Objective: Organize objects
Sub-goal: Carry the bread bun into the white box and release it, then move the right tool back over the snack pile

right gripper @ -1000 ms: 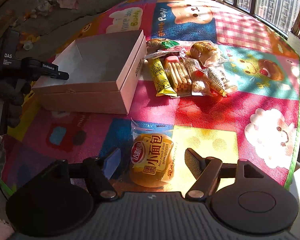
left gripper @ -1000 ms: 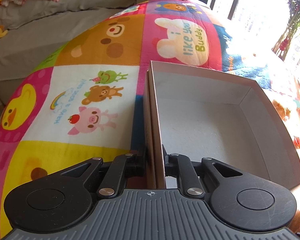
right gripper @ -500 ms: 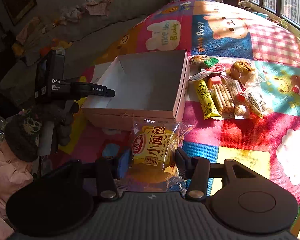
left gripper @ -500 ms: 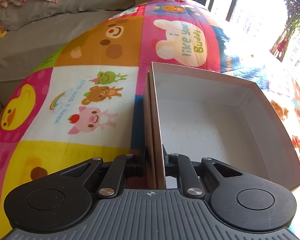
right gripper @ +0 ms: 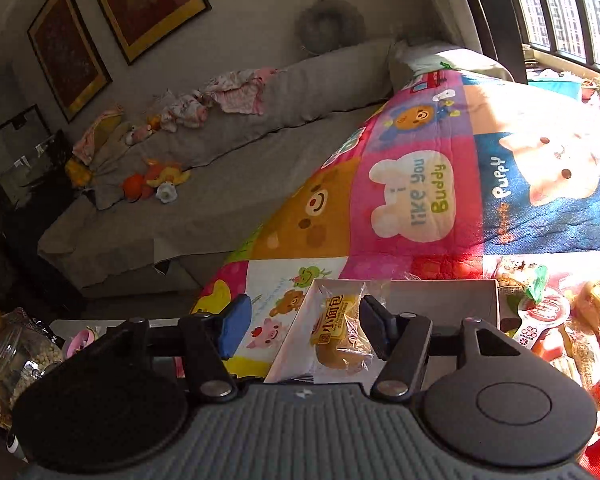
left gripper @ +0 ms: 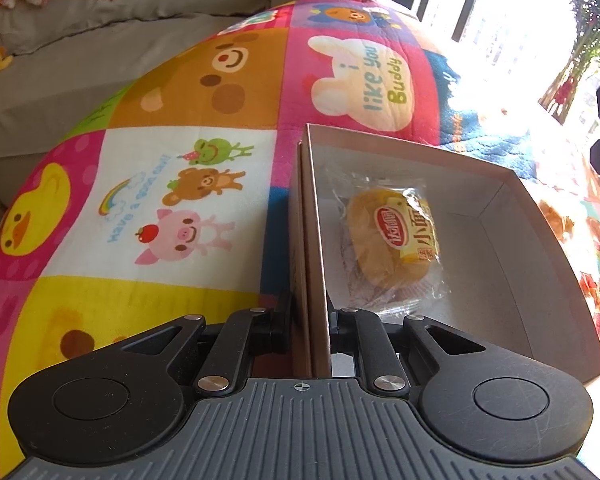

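The yellow bread roll in its clear wrapper point(left gripper: 394, 246) lies inside the shallow pink cardboard box point(left gripper: 556, 280), long way along the box's left wall; the left gripper point(left gripper: 309, 320) pinches that wall; the right gripper point(right gripper: 300, 326), nearer the snack pile point(right gripper: 560, 312) beside the box, has just been opening, jaws apart above the roll, holding nothing.

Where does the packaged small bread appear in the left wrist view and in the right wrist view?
Left wrist view: the packaged small bread lies inside the cardboard box, right of centre, near the wall that the left gripper clamps.
Right wrist view: it sits low in the centre, in the box, between the open fingers of the right gripper.
Shared landmark: the "I like you Buddy" patch.
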{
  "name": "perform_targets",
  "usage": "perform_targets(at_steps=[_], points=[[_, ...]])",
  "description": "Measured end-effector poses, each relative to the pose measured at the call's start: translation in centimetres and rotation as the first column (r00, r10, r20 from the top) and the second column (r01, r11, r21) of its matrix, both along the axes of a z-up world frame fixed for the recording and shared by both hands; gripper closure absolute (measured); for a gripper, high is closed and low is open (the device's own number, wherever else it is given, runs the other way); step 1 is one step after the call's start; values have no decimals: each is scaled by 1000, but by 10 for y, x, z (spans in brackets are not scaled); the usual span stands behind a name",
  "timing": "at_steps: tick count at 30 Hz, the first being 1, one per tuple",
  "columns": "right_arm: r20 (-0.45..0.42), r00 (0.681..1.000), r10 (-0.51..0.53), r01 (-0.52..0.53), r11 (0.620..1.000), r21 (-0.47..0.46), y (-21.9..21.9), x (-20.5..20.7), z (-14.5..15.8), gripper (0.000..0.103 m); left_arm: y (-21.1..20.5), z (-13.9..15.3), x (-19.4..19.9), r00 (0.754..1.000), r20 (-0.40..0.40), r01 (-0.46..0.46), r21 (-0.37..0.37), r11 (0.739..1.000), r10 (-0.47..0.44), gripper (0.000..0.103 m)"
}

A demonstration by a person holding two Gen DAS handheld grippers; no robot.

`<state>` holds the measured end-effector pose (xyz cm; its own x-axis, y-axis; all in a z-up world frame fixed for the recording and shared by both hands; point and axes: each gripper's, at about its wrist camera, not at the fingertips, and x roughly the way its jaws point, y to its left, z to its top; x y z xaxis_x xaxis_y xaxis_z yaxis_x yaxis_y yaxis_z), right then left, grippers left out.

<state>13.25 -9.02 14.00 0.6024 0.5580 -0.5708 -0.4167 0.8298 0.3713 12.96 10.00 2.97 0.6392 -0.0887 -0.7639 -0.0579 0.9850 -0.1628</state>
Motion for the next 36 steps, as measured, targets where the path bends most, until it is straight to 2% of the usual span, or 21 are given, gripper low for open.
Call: perform_targets(at_steps=[5,10,13,18,24,25,27,30,32,36], points=[[-24,991,-130,128,990,-67,-54,5,-20,42,0,0,1,1000,-1,0,-2,1000,0,88],[-34,950,-309,299,938,-175,-120,22,-41,41,2,-1,1,1000,0,-1,-10,1000,1,88],[-78,935,-347,328,925,-191,-138,53,-51,40,1,-1,2,1000,-4,-8,-10,1000,8,88],[-132,925,-356,323,921,-216,-124,120,-69,31,-1,0,1,1000,-13,-9,-4,1000,9,88],[-173,902,-395,327,889,-321,-80,190,-114,30,-2,1,0,1000,-19,-10,4,1000,10,88],[-197,903,-381,306,894,-328,-75,198,-122,30,-2,1,0,1000,-19,-10,4,1000,10,88],[-230,905,-358,272,903,-334,-69,203,-131,30,-2,1,0,1000,-20,-11,3,1000,11,88],[-203,931,-305,220,908,-357,-67,196,-129,32,-3,1,-1,1000,-17,-13,6,1000,14,89],[-207,935,-288,202,912,-357,-75,187,-124,39,-2,1,-2,1000,-17,-18,2,1000,18,89],[-207,948,-243,157,919,-362,-103,159,-120,41,-3,1,-3,1000,-16,-24,-2,1000,24,88]])
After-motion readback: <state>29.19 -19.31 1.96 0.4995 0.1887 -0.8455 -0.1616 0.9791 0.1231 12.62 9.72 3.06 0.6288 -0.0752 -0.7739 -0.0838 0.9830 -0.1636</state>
